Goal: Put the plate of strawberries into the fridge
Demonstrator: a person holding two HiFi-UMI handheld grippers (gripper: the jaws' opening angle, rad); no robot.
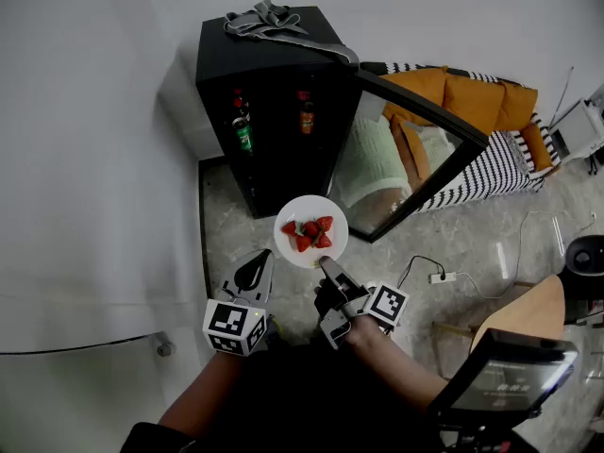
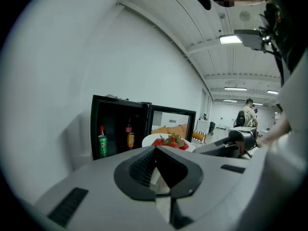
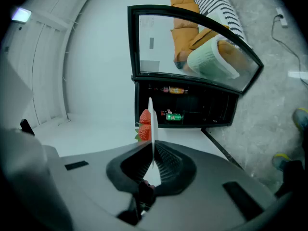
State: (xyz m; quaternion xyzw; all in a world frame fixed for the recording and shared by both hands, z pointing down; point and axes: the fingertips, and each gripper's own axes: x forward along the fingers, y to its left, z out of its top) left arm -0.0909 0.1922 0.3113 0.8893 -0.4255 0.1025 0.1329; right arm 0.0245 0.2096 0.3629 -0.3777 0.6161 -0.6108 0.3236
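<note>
A white plate [image 1: 311,203] with several red strawberries [image 1: 309,233] hangs level in front of the black mini fridge [image 1: 274,50], whose glass door [image 1: 406,154] stands open to the right. My right gripper [image 1: 330,270] is shut on the plate's near rim. In the right gripper view the plate [image 3: 151,124] runs edge-on between the jaws of that gripper [image 3: 153,150], strawberries [image 3: 144,125] on its left. My left gripper [image 1: 250,276] hovers just left of the plate, shut and empty. From the left gripper [image 2: 156,150] the strawberries [image 2: 171,141] show before the fridge [image 2: 115,129].
Inside the fridge stand a green bottle [image 1: 243,136] and an orange bottle [image 1: 306,113]. A grey cloth [image 1: 274,22] lies on top. A striped sofa with orange cushions [image 1: 472,102] sits behind the door. A power strip [image 1: 442,276] lies on the floor, a wooden tabletop [image 1: 528,314] at right.
</note>
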